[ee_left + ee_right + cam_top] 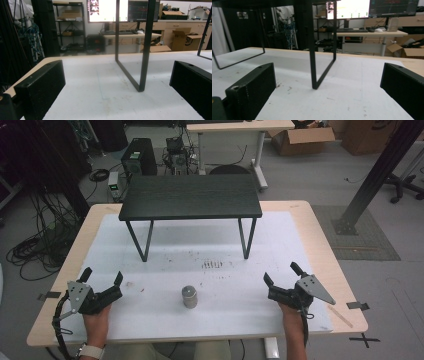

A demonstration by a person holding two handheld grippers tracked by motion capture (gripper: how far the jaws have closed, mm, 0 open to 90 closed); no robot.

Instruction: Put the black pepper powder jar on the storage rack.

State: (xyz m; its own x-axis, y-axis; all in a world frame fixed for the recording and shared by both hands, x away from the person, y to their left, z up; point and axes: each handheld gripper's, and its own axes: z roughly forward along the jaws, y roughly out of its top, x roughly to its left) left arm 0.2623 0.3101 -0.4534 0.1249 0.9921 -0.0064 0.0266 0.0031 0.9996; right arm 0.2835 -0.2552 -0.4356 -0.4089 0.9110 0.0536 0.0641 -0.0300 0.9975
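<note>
Judging from how things sit, nothing's really been started yet: the small metal cylinder (189, 296) is standing upright on the white table mat (165, 320), untouched, roughly midway between the two tools. The left gripper (102, 277) and right gripper (280, 272) are both held with jaws spread wide and empty, well apart from it. The black side table (190, 196) is parked further back. The whole grab is still to be done.

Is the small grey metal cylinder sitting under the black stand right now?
No, the small grey metal cylinder stands in the open, nearer the person than the black stand.
</note>
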